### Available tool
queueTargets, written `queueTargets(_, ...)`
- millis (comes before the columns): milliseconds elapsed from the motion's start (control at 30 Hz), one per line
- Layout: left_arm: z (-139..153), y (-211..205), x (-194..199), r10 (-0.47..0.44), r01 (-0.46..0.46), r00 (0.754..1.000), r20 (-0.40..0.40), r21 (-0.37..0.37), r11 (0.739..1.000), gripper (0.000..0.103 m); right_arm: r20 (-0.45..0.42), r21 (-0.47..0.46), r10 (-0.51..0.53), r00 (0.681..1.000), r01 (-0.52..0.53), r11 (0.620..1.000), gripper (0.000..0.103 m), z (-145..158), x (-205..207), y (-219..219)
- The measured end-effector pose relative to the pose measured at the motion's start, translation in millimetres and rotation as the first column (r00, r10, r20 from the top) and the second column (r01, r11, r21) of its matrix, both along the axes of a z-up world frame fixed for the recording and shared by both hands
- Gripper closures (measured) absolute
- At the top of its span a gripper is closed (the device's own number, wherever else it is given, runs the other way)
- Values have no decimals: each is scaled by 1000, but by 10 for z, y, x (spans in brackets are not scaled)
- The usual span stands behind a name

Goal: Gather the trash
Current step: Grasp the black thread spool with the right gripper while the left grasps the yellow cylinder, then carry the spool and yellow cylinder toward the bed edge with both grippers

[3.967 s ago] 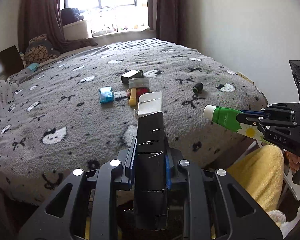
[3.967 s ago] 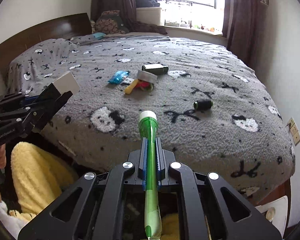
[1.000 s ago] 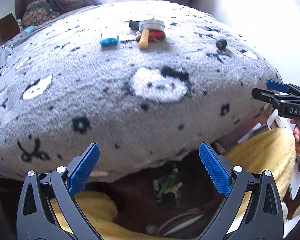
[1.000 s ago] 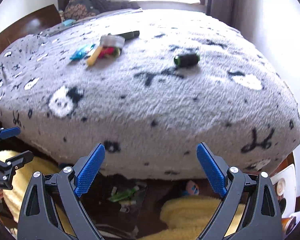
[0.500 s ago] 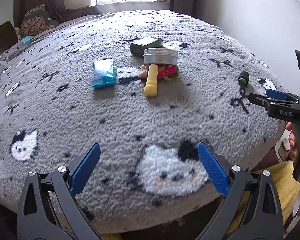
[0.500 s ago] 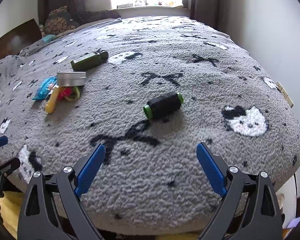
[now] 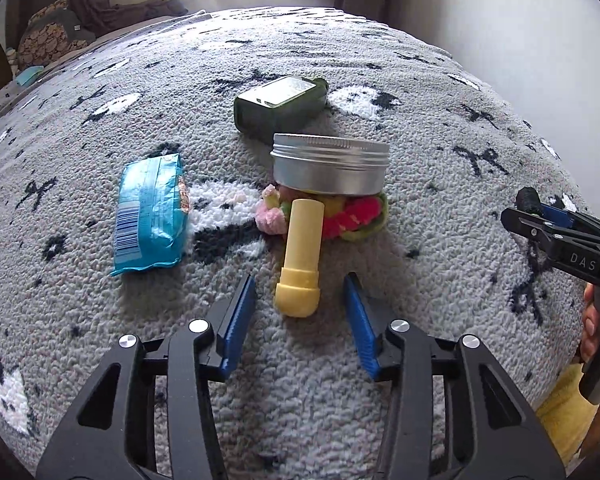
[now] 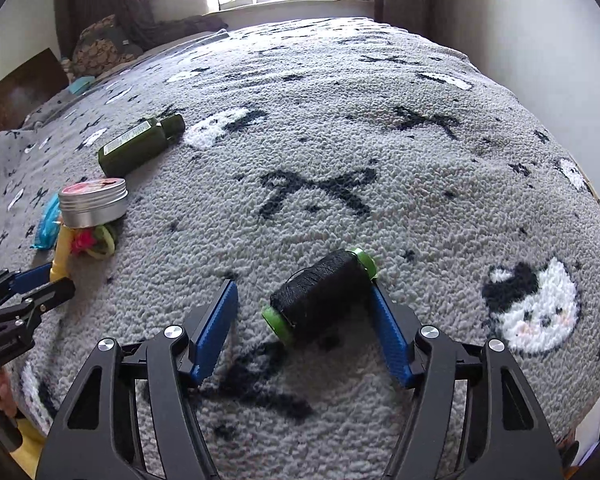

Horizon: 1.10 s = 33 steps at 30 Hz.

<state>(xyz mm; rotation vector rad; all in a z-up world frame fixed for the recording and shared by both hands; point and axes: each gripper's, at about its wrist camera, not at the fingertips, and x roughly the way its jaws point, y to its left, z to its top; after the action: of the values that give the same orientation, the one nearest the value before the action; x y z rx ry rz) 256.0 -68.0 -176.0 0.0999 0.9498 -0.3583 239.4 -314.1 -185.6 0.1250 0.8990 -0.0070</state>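
While jaws gape: black, green-capped thread spool (image 8: 320,298).

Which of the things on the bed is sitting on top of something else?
The round metal tin. It rests on the colourful hair ties, while the blue wrapper, green bottle and thread spool lie directly on the blanket.

Both the left hand-held gripper (image 7: 300,312) and the right hand-held gripper (image 8: 304,320) hang low with jaws spread wide.

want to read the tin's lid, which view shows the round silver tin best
The right wrist view: the round silver metal tin shows its pink printed lid from above. The left wrist view is closer but shows only its side wall and rim.
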Motion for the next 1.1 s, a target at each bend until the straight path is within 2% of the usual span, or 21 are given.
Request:
queueTargets(67,-9,-5,43,-3,3,1000,2,-1,1000,69,0,-13,7,1000,-7,1000,43,-2,56,19)
queueTargets(133,-7,3,80,-1,1,1000,3,-3,1000,78,0,-32,8,1000,-8,999,57,-6,94,35)
queueTargets(167,-7,9,97,-1,1,1000,2,-3,1000,84,3,-26,10,1000,-10,1000,57,-4,107,30)
queueTargets(367,39,22,18,-8,8,1000,19,18,1000,84,16,-41,16,1000,-15,999,58,21,105,18)
queueTargets(567,107,102,-221,1,-1,1000,22,8,1000,84,45,-71,32,998,-29,997,58,154,-87,76)
queueTargets(900,470,163,-939,-4,5,995,95,-2,1000,84,120,-117,115,986,-101,988,58,489,-650,343)
queueTargets(1100,692,198,-1401,-9,11,989,145,-18,1000,84,170,-105,192,967,-176,979,58,668,-1107,491)
